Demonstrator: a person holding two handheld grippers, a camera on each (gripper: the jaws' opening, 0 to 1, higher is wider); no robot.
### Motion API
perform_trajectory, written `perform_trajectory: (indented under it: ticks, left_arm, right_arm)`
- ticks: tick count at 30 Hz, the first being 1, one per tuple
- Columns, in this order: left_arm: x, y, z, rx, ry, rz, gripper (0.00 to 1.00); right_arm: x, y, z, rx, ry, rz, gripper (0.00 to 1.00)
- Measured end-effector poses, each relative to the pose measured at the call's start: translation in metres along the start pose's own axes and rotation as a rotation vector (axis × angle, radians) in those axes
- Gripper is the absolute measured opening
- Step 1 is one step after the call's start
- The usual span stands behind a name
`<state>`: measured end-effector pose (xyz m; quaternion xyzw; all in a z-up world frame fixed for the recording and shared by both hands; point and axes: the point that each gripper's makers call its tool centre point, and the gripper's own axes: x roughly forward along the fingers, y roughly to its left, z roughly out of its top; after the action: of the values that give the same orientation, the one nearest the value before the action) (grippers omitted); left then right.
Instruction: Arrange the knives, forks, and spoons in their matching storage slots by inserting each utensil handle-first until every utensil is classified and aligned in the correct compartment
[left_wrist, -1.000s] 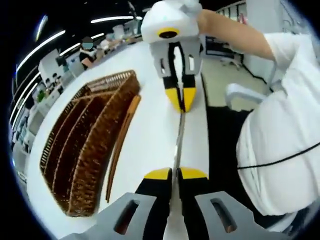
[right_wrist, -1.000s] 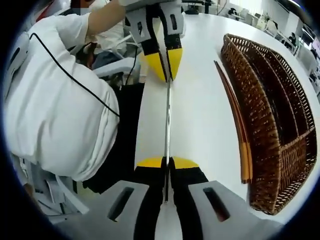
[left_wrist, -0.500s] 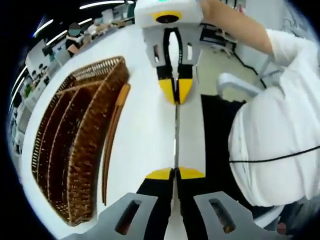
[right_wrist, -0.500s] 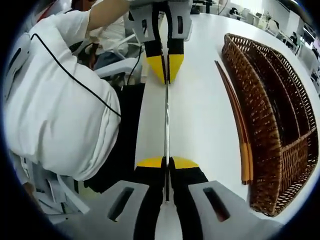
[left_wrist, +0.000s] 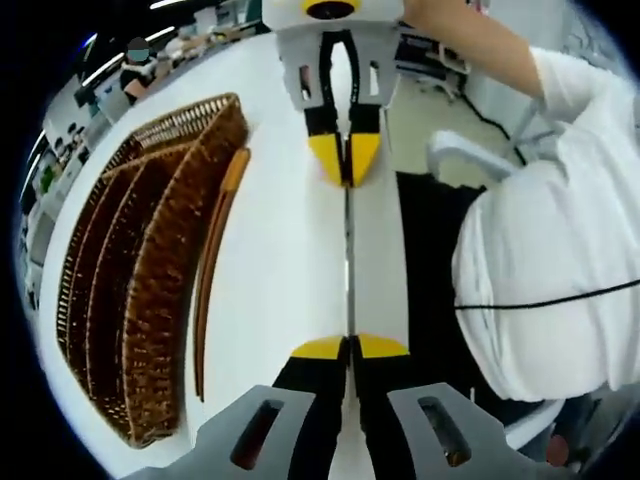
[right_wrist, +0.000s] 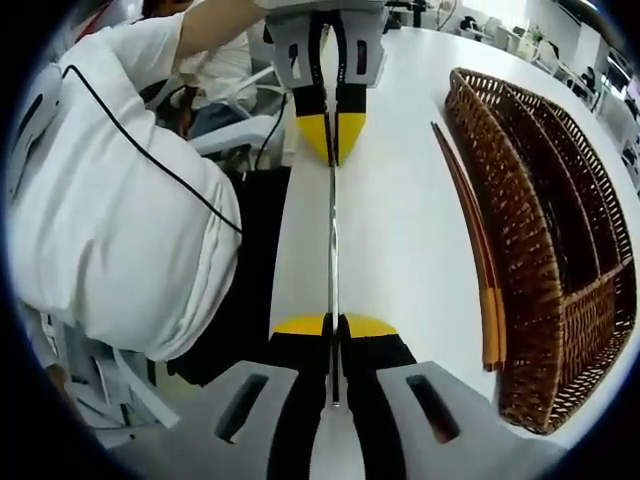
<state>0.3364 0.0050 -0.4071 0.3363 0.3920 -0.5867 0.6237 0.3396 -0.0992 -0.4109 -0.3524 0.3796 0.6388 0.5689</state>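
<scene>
Clamping 1 thin utensil (left_wrist: 348, 262), type unclear, both tongs (left_wrist: 348, 348) (right_wrist: 333, 326) grip opposite ends.

Person in a white short-sleeved shirt (right_wrist: 120, 220) crossed by a thin black cable (right_wrist: 150, 150); grey grippers with slotted black fingers (left_wrist: 378, 395), yellow-tipped.

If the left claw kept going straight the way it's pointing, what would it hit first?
Most likely the right claw, facing it along the thin metal utensil both are shut on. The wicker tray lies off to the side.
</scene>
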Motion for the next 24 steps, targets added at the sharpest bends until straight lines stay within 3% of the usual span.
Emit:
perform_trajectory:
  ticks: [14,24]
  left_arm:
    - [0.0006,-0.0019,-0.0002,0.002,-0.001,-0.01,0.01]
    - [-0.0004,-0.002,-0.0011,0.015,0.011,-0.008,0.0]
  right_arm:
    - [-0.0002,0.0005,0.0002,0.027,-0.019,0.003,0.05]
    - [-0.006,-0.0007,-0.0093,0.009,0.002,0.0,0.06]
